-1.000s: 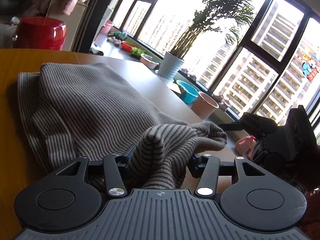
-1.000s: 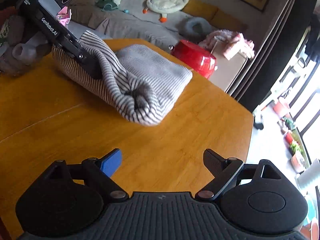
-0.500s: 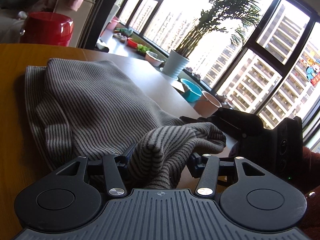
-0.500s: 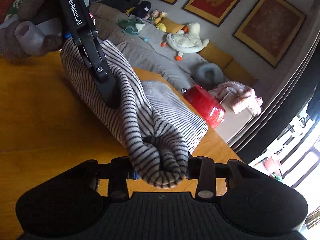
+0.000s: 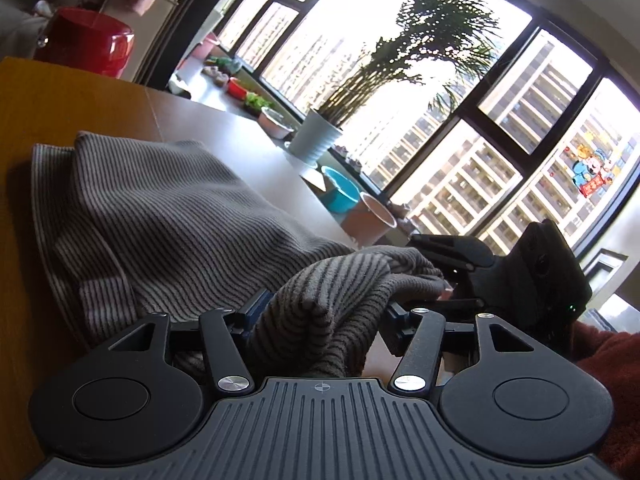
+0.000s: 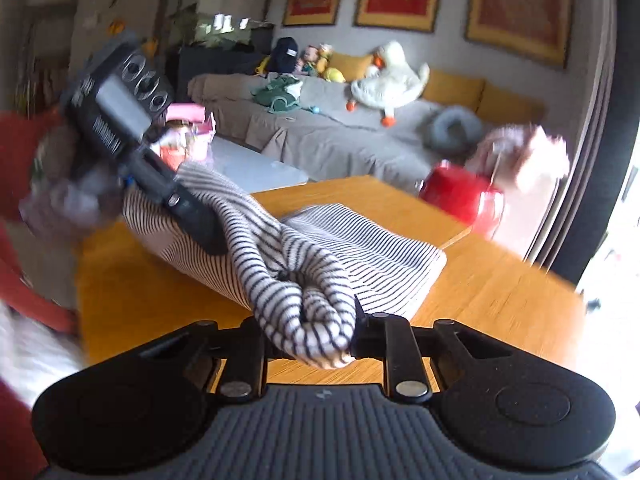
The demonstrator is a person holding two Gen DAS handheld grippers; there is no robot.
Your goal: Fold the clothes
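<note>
A grey and white striped garment [image 5: 168,216] lies partly folded on the wooden table [image 5: 36,96]. My left gripper [image 5: 320,316] is shut on a bunched edge of it. The right gripper [image 5: 444,268] shows across from it, clamped on the same raised edge. In the right wrist view my right gripper [image 6: 312,336] is shut on a rolled striped fold [image 6: 304,308], and the left gripper [image 6: 192,216] holds the garment [image 6: 372,256] further back. The edge hangs lifted between both grippers above the table [image 6: 500,292].
A red pot [image 5: 86,46] stands at the table's far end, also in the right wrist view [image 6: 460,196]. A white planter [image 5: 314,140], blue bowl [image 5: 340,196] and other pots line the windowsill. A grey sofa [image 6: 340,136] with toys sits behind the table.
My right gripper moved in from open and empty over the table and shut on the garment's fold. Both grippers now hold the raised edge; the left stayed shut.
</note>
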